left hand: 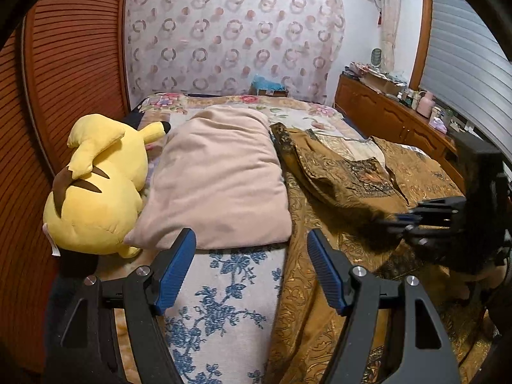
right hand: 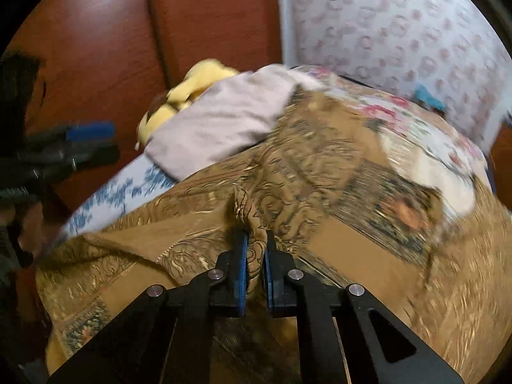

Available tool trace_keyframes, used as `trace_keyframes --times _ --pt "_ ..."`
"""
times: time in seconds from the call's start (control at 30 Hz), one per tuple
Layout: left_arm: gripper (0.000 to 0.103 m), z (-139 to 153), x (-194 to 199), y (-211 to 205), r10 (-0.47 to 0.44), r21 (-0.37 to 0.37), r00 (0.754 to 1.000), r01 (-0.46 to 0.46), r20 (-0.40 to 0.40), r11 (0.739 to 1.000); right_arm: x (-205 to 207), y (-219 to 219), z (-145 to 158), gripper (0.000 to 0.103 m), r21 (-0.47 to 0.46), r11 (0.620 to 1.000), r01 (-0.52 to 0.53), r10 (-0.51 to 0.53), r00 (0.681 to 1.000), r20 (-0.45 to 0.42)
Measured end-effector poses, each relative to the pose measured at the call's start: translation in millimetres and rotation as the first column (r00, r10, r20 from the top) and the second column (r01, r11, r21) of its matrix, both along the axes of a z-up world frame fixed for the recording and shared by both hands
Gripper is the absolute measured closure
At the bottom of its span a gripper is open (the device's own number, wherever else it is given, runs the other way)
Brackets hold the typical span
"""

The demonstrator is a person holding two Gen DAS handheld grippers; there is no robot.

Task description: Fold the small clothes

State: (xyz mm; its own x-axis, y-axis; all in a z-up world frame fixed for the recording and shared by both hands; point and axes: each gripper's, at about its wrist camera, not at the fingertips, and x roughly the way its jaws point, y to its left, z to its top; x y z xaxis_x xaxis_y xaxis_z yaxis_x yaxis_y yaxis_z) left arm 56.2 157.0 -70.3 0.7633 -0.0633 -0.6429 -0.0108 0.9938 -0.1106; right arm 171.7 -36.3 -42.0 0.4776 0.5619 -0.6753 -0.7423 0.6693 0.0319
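A brown-gold patterned garment (left hand: pixel 345 172) lies spread over the right half of the bed; it also fills the right wrist view (right hand: pixel 320 192). My left gripper (left hand: pixel 251 256) is open and empty, hovering over the blue-flowered sheet at the garment's left edge. My right gripper (right hand: pixel 255 240) is shut on a pinched fold of the garment. It shows blurred at the right in the left wrist view (left hand: pixel 400 220). The left gripper shows blurred at the left in the right wrist view (right hand: pixel 86 140).
A beige pillow (left hand: pixel 220 176) lies mid-bed, with a yellow plush toy (left hand: pixel 96 188) to its left against a brown wardrobe (left hand: pixel 64 64). A wooden cabinet (left hand: pixel 384 115) with clutter stands along the right. A patterned curtain (left hand: pixel 230 32) hangs behind.
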Motion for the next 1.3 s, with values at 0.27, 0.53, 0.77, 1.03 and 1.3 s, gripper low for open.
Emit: trace_keyframes --times 0.27,0.53,0.77,1.03,1.3 --pt "0.030 1.3 11.8 -17.8 -0.034 0.009 0.999 0.034 -0.004 0.999 -9.1 -50.0 2.0 0.094 0.030 0.985 0.172 -0.172 0.985 -0.010" --pt "0.030 5.8 31.0 -41.2 -0.080 0.040 0.997 0.080 -0.010 0.996 -19.5 -68.9 7.2 0.077 0.034 0.968 0.248 -0.249 0.968 0.016" --pt "0.030 5.4 56.5 -55.1 -0.125 0.041 0.992 0.126 -0.032 0.991 -21.1 -84.7 12.1 0.076 0.029 0.954 0.300 -0.301 0.953 0.042" --pt "0.037 2.1 102.2 -71.7 -0.181 0.040 0.982 0.183 -0.063 0.982 -21.4 -115.8 13.4 0.051 -0.027 0.957 0.289 -0.287 0.956 0.067" --pt "0.051 -13.6 147.9 -70.5 -0.123 0.041 0.985 0.129 -0.123 0.991 -5.3 -156.8 -5.3 0.048 -0.134 0.929 0.345 -0.342 0.939 0.044"
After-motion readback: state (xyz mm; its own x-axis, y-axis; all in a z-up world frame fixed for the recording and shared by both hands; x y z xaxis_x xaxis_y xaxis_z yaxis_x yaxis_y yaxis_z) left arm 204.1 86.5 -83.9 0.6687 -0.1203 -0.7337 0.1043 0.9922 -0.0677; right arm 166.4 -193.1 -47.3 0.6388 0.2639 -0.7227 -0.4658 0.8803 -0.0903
